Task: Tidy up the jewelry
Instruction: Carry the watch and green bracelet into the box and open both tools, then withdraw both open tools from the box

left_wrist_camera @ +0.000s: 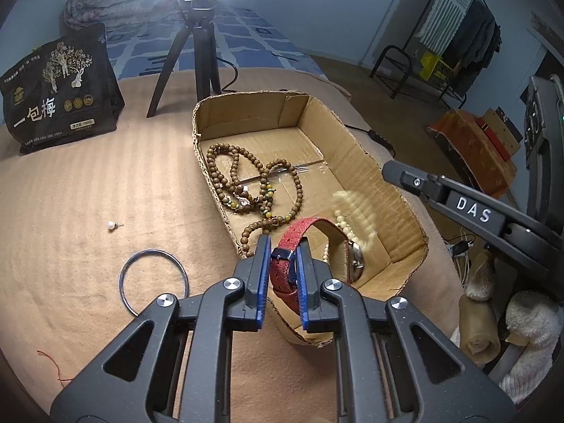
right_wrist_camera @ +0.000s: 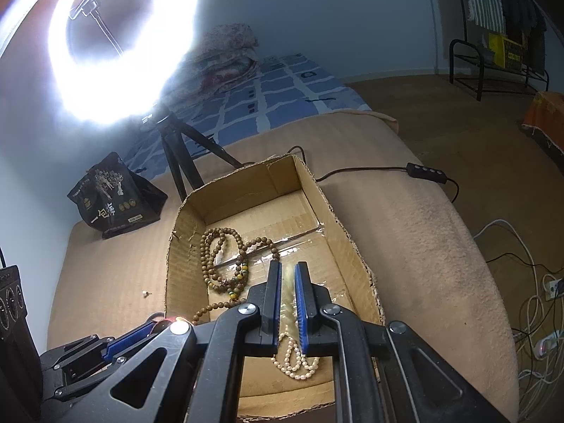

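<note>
Red fabric watch strap (left_wrist_camera: 286, 264): pinched by the left hand-held gripper (left_wrist_camera: 284, 246) at lower centre, over the near end of the brown cardboard box (left_wrist_camera: 373, 172).
Cream pearl necklace (right_wrist_camera: 296, 359): blurred strand between the nearly closed pads of the right hand-held gripper (right_wrist_camera: 288, 271), its lower loops piled on the box floor.
Brown wooden bead strings (left_wrist_camera: 246, 183): box, left side.
Silver bangle (left_wrist_camera: 152, 280), pearl stud (left_wrist_camera: 113, 225): beige blanket (left_wrist_camera: 88, 194), left.

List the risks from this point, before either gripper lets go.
1. The left gripper pinches the red watch strap right above the cardboard box rim; released here, it may snag or fall outside.
2. The pearl strand dangling from the right gripper could tangle with the wooden beads.
</note>
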`<action>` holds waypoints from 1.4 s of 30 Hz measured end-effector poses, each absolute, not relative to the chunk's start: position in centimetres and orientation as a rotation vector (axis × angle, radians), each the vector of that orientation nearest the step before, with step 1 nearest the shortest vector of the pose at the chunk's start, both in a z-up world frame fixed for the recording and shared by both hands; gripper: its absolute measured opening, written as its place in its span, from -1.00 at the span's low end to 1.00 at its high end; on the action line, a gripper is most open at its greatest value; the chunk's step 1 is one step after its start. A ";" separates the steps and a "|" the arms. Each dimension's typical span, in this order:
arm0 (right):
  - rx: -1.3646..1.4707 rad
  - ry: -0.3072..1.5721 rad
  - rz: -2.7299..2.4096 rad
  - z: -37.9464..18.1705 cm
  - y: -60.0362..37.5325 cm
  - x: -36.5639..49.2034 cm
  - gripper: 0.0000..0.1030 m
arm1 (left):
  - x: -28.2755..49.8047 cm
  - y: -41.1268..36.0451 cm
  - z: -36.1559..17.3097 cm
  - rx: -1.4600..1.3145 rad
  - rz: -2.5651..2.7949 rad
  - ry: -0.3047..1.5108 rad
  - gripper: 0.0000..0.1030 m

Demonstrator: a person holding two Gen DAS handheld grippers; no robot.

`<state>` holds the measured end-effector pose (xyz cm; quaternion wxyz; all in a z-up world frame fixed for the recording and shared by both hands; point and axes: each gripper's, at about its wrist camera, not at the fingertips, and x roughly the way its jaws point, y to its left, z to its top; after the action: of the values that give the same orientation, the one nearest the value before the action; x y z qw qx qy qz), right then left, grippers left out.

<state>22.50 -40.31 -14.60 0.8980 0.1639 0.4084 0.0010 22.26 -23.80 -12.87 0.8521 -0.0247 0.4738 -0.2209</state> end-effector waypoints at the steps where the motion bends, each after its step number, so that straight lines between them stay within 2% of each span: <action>1: 0.335 0.840 0.001 -14.5 -40.3 22.4 -0.56 | 22.2 -23.8 -12.9 -0.051 -0.465 0.999 -0.69; 2: 0.330 0.833 -0.002 -14.3 -40.2 22.4 -0.36 | 22.2 -23.8 -12.9 -0.053 -0.470 1.000 -0.59; 4: 0.320 0.826 -0.010 -14.1 -40.2 22.3 -0.28 | 22.0 -23.9 -12.7 -0.045 -0.464 0.989 -0.48; 6: 0.318 0.825 -0.013 -14.0 -40.2 22.3 -0.10 | 21.9 -23.9 -12.5 -0.036 -0.456 0.979 -0.36; 7: 0.317 0.821 -0.019 -13.9 -40.2 22.2 0.10 | 21.8 -23.8 -12.4 -0.036 -0.452 0.976 -0.26; 8: 0.314 0.814 -0.024 -13.8 -40.2 22.1 0.21 | 21.8 -23.7 -12.3 -0.039 -0.450 0.971 -0.22; 12: 0.308 0.802 -0.034 -13.3 -40.3 21.8 0.33 | 21.8 -23.4 -12.0 -0.038 -0.445 0.964 -0.22; 14: 0.304 0.796 -0.039 -13.1 -40.2 21.7 0.47 | 21.7 -23.3 -11.8 -0.039 -0.445 0.962 -0.22; 22: 0.280 0.775 -0.045 -11.9 -39.5 21.1 0.65 | 21.0 -22.4 -10.8 -0.041 -0.439 0.947 -0.22; 42: 0.190 0.722 -0.038 -8.9 -37.3 19.1 0.76 | 18.2 -19.9 -7.5 -0.021 -0.414 0.866 -0.21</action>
<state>19.09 -37.29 -8.88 0.9309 0.0926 0.3528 -0.0186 18.16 -19.86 -7.51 0.8871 -0.0102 0.4164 -0.1990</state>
